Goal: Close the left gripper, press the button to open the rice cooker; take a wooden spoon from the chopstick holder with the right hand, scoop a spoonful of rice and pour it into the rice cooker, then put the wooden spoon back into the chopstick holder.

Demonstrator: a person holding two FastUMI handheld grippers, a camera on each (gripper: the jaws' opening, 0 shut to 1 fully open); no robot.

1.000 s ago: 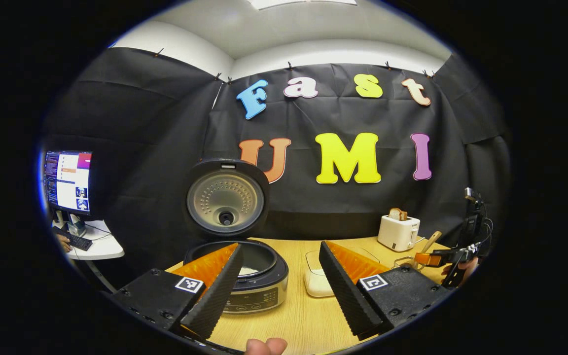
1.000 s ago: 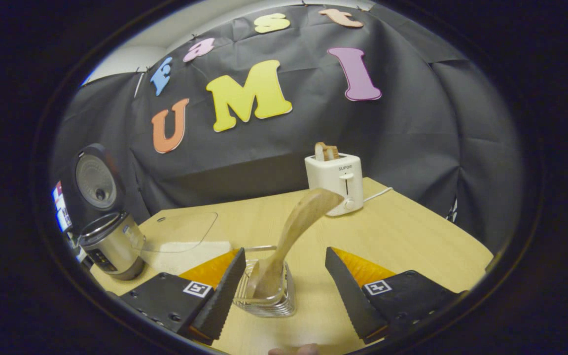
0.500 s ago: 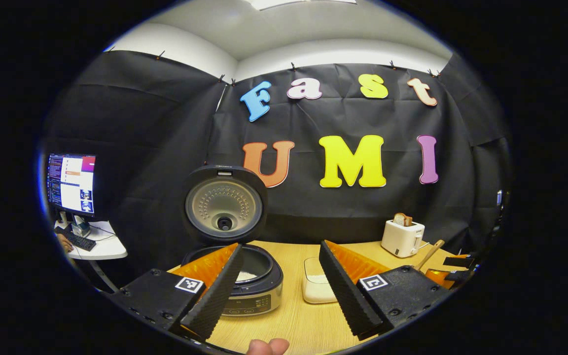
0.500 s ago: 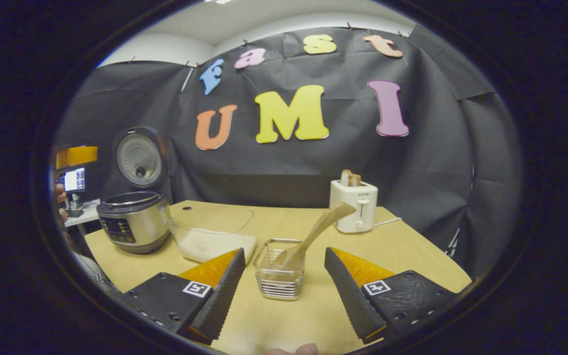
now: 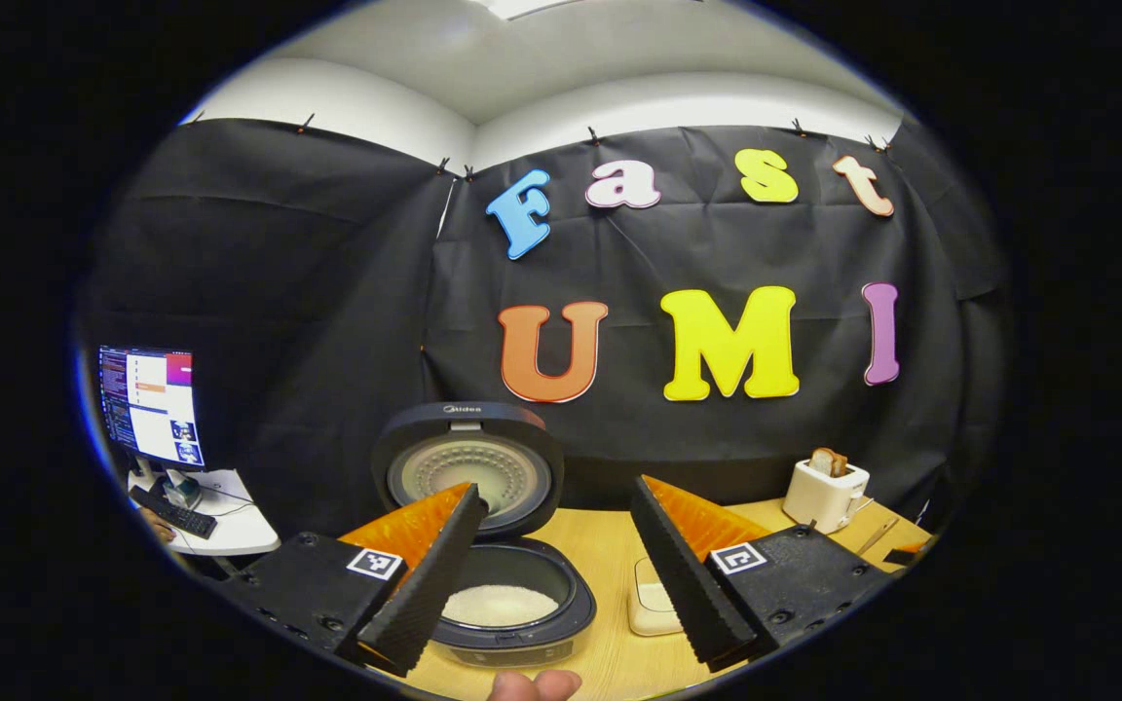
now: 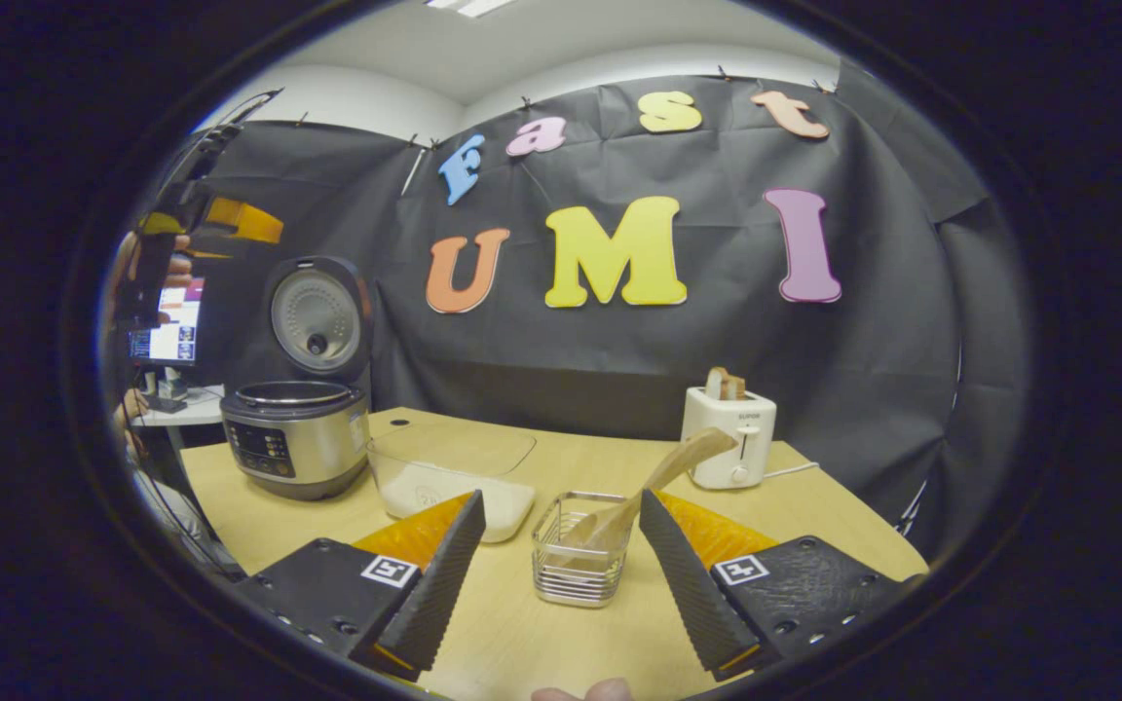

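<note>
Inside chopstick holder (image 6: 580,563), wooden spoon (image 6: 663,475) seemingly leans.

I read "Midea" on the raised lid of the rice cooker (image 5: 468,458), low centre of the left gripper view, and "SUPOR" on the white toaster (image 6: 729,438), right of centre in the right gripper view.

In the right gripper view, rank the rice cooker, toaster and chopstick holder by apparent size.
1. Rice cooker, lid up.
2. and 3. Toaster and chopstick holder look alike; the holder sits nearer the camera, so I won't rank them.
</note>
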